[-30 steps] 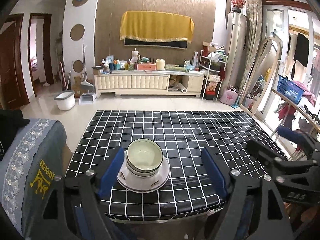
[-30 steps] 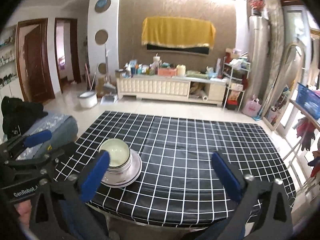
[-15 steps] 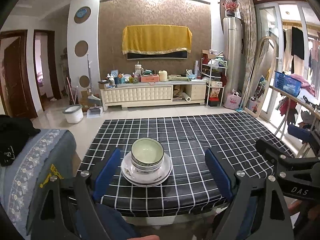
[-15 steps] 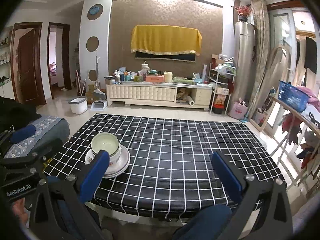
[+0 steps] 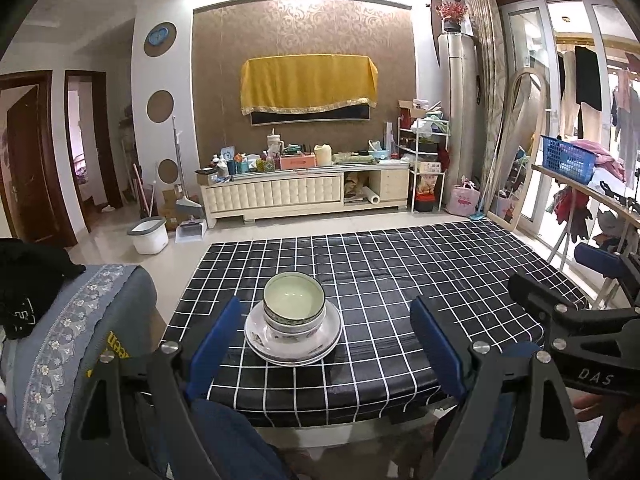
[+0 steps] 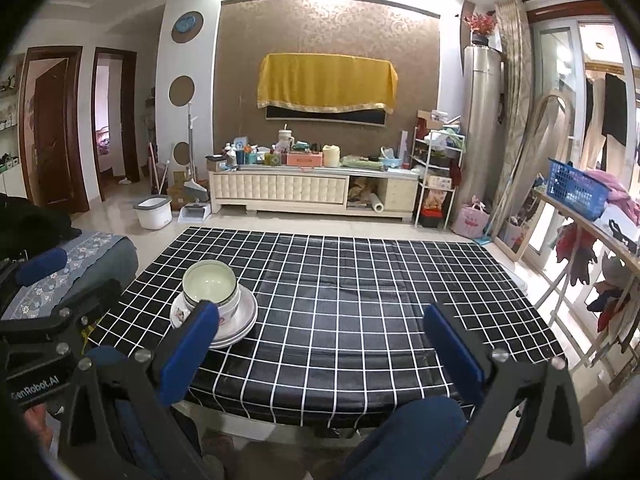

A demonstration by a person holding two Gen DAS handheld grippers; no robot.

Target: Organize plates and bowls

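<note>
Both grippers spread wide, nothing between the blue pads. Left gripper (image 5: 328,340) sits off the near table edge, lined up with the dish stack. Right gripper (image 6: 320,344) is also off the near edge, aimed at the bare middle of the table; its left pad overlaps the stack only in that view, no contact visible.

Task items: stacked bowls (image 5: 294,306), pale green inside with a patterned rim band, nested upright on stacked white plates (image 5: 293,344). Stack stands on the table's near-left part, close to the front edge. From the right wrist view the same bowls (image 6: 211,286) and plates (image 6: 240,320) are at left.

Surface: low table with a black tablecloth (image 5: 380,280) with white grid lines, glossy and slightly wrinkled; the cloth hangs over the front edge.

Room:
- brown patterned wall panel with a yellow cloth (image 5: 308,82) draped over a wall-mounted TV
- cream TV cabinet (image 5: 304,192) below it, its top cluttered with bottles, boxes and a jug
- white bucket (image 5: 147,234) and dustpan on the tiled floor at left, with mops leaning on the wall
- white wire shelf rack (image 5: 424,160) right of the cabinet, and a tall floor-standing air conditioner beside it
- blue plastic basket (image 5: 568,158) on a ledge at right, with clothes hanging by the glass doors
- grey-blue embroidered fabric (image 5: 60,340) at left, with a black garment on it
- dark wooden doors at far left
</note>
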